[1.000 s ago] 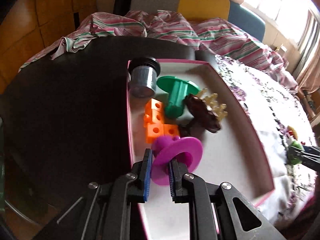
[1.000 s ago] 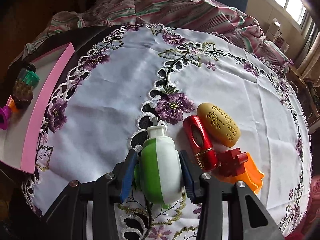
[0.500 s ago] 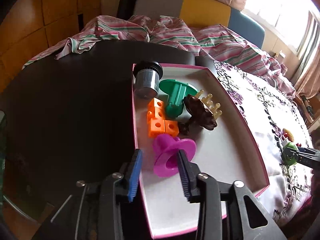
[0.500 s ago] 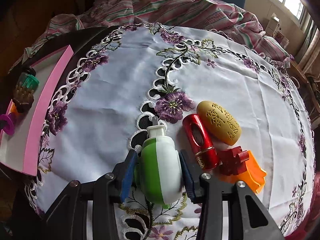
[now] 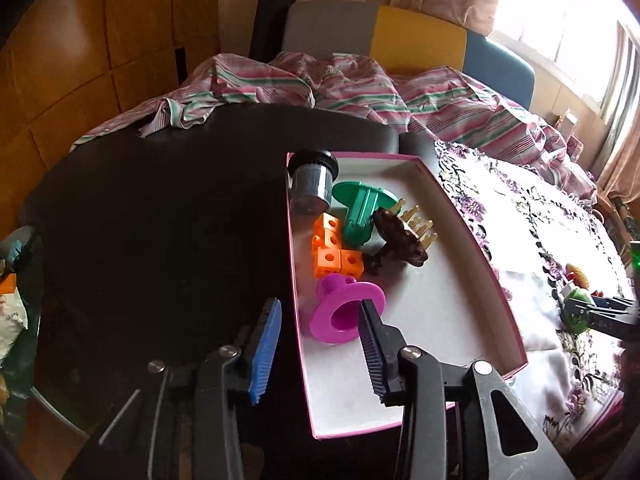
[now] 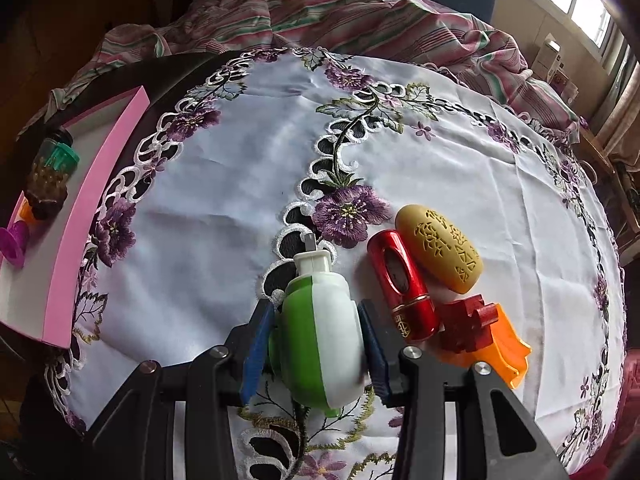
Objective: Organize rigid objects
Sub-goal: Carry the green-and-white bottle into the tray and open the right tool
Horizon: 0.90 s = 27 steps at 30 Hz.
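A pink-rimmed box [image 5: 500, 276] lies on the dark table. In it are a magenta flanged piece [image 5: 344, 312], orange cubes [image 5: 334, 248], a green flanged piece [image 5: 362, 208], a brown comb-like piece [image 5: 402, 232] and a grey jar [image 5: 312, 184]. My left gripper [image 5: 318, 344] is open above the box's near left corner, its jaws clear of the magenta piece. My right gripper [image 6: 316, 344] is shut on a green-and-white bottle [image 6: 320, 336] on the embroidered cloth.
Right of the bottle lie a red tube [image 6: 402, 284], a tan oval case [image 6: 438, 248], a dark red block [image 6: 468, 322] and an orange piece [image 6: 500, 350]. The box's pink wall [image 6: 96, 216] stands at the cloth's left. Striped fabric [image 5: 360, 92] is heaped behind the table.
My left gripper has opened, let go of the magenta piece in the box, and drawn back and up. My right gripper stays shut on the bottle, almost unmoved.
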Motion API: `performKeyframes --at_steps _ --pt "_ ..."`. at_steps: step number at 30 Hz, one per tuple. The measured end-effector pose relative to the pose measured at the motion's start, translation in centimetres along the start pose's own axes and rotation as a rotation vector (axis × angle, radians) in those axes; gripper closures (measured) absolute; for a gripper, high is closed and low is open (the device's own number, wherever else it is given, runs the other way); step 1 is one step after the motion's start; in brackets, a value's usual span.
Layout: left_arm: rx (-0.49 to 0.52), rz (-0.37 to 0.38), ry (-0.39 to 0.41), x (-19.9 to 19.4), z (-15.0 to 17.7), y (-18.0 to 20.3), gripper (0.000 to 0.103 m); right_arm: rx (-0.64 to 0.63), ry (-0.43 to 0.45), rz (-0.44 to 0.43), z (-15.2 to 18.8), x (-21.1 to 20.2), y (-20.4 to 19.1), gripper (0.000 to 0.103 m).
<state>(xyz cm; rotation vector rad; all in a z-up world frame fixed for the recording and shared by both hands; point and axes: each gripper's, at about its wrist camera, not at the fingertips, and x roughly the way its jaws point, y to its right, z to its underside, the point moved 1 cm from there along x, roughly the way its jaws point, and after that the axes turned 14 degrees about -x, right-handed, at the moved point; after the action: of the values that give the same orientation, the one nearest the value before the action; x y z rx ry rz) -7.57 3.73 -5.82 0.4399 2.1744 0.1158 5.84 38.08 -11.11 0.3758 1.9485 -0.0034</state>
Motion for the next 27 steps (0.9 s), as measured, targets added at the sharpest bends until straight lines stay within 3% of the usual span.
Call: performKeyframes --at_steps 27 --pt "-0.045 -0.014 -0.001 -0.9 0.4 -1.2 0.061 -0.007 0.029 0.025 -0.2 -0.5 -0.2 0.060"
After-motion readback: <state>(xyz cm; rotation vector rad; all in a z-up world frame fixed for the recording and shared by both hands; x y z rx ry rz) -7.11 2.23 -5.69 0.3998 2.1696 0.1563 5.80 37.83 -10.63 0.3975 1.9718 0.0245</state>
